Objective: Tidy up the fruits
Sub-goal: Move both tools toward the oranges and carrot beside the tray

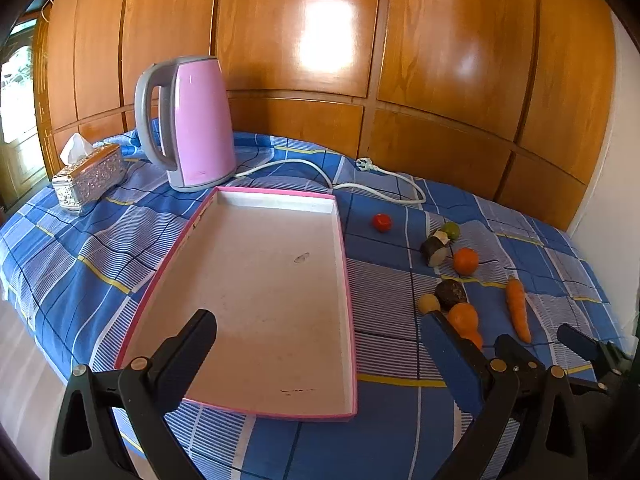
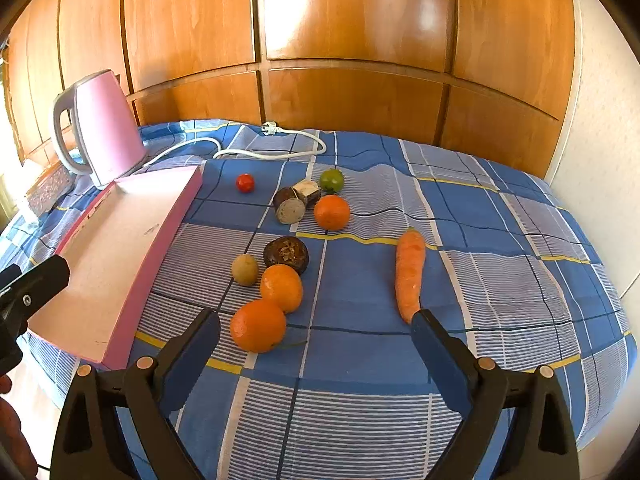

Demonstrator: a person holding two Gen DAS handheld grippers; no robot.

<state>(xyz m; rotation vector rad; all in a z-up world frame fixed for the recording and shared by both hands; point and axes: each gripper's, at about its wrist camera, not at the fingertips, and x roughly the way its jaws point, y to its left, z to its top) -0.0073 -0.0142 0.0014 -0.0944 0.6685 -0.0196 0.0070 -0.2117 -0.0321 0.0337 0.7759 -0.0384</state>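
Behind the bed (image 1: 280, 432) I see a glossy wooden panelled wall (image 1: 304, 40) with a bright patch of light reflecting off it. The bed wears a blue checked sheet (image 2: 500, 240). Left of the wall there's a sunlit window (image 1: 14, 92); right of it, a pale plaster wall (image 2: 600, 140).

pink tray (image 1: 345, 240) | pink kettle (image 1: 202, 120) | blue plaid cloth (image 2: 500, 240) | orange carrot (image 2: 409, 272)
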